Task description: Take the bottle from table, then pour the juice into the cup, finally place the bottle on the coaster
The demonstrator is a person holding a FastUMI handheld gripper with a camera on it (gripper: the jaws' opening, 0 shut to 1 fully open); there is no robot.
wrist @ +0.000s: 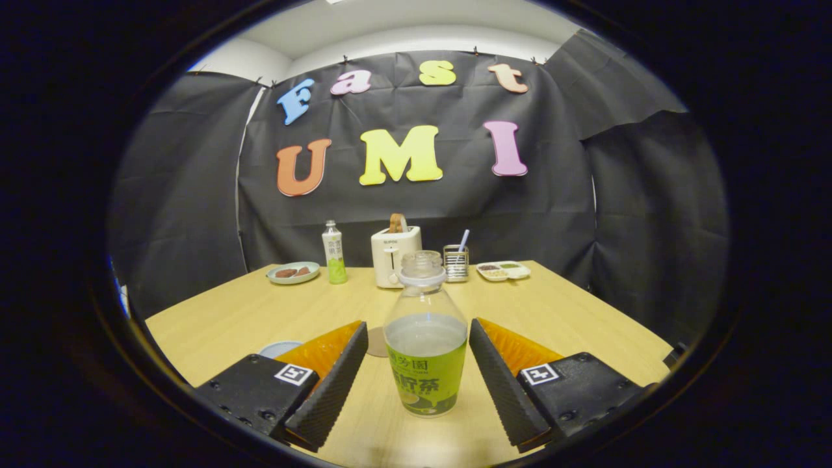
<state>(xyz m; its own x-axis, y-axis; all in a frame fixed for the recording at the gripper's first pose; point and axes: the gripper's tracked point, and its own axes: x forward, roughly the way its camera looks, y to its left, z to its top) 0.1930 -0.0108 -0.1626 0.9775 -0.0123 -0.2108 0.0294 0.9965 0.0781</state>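
Standing upright on table (pixel 260 312) btwn gripper (pixel 419 377) fingers — bottle (pixel 426 338); fingers spread apart, not touching it.

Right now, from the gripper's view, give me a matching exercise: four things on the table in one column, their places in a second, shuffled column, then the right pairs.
Things:
1. near bottle
2. far bottle
3. toaster
4. divided tray

Places:
A. at the table's far edge, right of the utensil holder
B. upright between the open gripper fingers, untouched
C. just right of the plate at the far side
D. beyond the near bottle, between the far bottle and the utensil holder

Pairs: 1-B, 2-C, 3-D, 4-A
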